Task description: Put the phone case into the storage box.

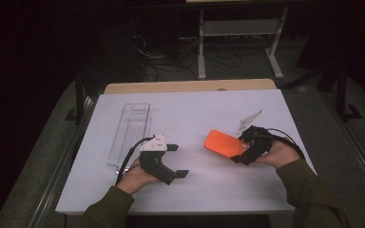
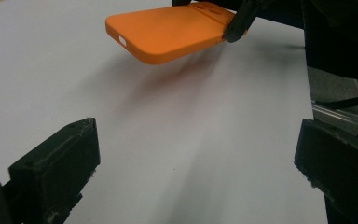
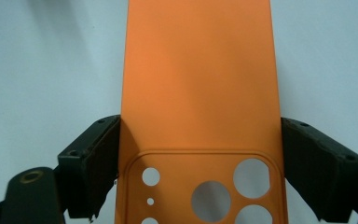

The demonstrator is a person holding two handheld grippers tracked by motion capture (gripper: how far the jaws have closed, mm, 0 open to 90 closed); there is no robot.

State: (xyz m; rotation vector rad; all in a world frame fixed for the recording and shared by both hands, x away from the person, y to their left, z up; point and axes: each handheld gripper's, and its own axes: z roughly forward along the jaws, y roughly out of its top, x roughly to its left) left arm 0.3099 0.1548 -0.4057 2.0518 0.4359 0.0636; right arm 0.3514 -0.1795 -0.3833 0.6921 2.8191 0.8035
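Orange phone case [image 1: 222, 143] held above the white table [image 1: 190, 114], clamped across its camera-cutout end by the right gripper [image 1: 244, 153]. Left gripper [image 1: 176, 161] spread wide, empty. Probably light, flexible, thin-walled; best gripped by both long edges.
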